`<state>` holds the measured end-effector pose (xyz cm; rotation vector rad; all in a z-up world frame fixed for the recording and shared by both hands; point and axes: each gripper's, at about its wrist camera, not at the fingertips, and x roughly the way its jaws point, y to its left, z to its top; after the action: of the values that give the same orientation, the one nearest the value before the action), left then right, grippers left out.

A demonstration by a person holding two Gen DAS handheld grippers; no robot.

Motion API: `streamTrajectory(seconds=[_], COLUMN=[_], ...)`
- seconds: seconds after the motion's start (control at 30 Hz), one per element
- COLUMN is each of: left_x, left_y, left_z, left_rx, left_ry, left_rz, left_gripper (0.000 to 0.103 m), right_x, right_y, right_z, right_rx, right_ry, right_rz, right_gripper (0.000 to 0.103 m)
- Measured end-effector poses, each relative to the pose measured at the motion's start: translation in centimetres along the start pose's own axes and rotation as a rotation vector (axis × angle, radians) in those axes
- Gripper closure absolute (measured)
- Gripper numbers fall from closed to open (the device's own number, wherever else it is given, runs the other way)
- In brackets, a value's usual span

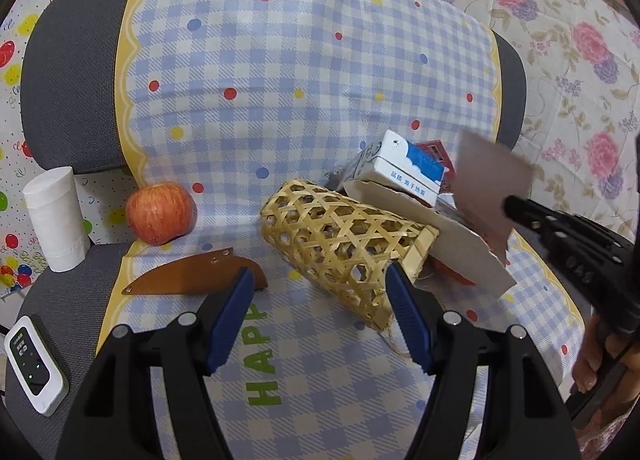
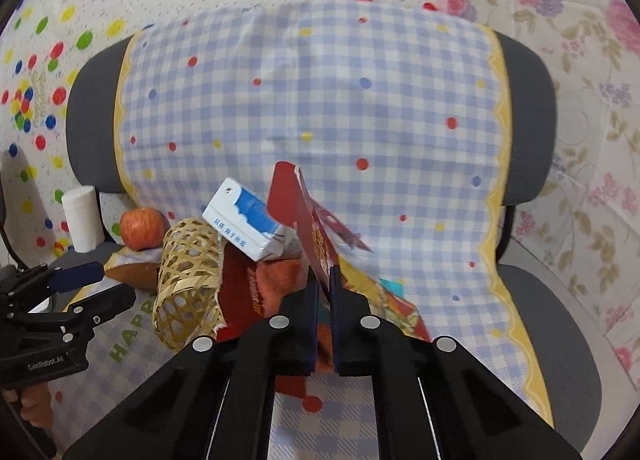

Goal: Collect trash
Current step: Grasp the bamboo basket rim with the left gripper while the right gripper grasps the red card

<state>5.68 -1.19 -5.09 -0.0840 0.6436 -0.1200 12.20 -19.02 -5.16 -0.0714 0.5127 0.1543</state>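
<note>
1. The chair [image 1: 72,59], draped in a checked cloth [image 1: 280,59], carries everything on its seat.
2. The woven basket [image 1: 340,244] lies on its side, long axis running from near-left to far-right, mouth towards the trash, probably so scraps can be pushed in.
3. A cardboard sheet [image 1: 440,236] and a milk carton [image 1: 404,171] rest at that mouth.
4. The right tool [image 2: 329,280] is clamped on a red card [image 2: 316,227], held edge-up, pointing away.
5. The left tool [image 1: 320,300] gapes empty before the basket.
</note>
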Motion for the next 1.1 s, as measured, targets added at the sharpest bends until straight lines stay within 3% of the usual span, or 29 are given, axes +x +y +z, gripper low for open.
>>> streamTrajectory(seconds=[0.4,0.57,0.73,0.93,1.0,1.1], left_x=[-1.8,-1.7,0.2,3.1,3.4,2.7], left_y=[-3.4,-3.8,-3.6,-3.7,-3.4,-3.0], left_z=[0.2,-0.5,-1.5,-2.0,-1.8,-1.7], left_rx=[0.055,0.067,0.07,0.092,0.084,0.074], left_ry=[-0.028,-0.018,0.025,0.069,0.073,0.057], left_rz=[-0.033,-0.017,0.004,0.04,0.034,0.039], left_gripper=[0.037,0.037,0.038,0.055,0.071,0.084], right_x=[-7.2,-9.6,-9.6,-10.2,-10.3,-10.5], right_y=[-5.4,-6.8,-6.8,-6.3,-6.1,-6.0], right_z=[-1.2,-1.9,-3.3,-3.5,-3.5,-3.6], right_rx=[0.136,0.202,0.228,0.213,0.21,0.208], right_ry=[-0.122,-0.159,-0.139,-0.144,-0.141,-0.143], right_rz=[-0.139,-0.14,-0.126,-0.145,-0.154,-0.157], right_gripper=[0.102,0.102,0.102,0.102,0.102,0.102])
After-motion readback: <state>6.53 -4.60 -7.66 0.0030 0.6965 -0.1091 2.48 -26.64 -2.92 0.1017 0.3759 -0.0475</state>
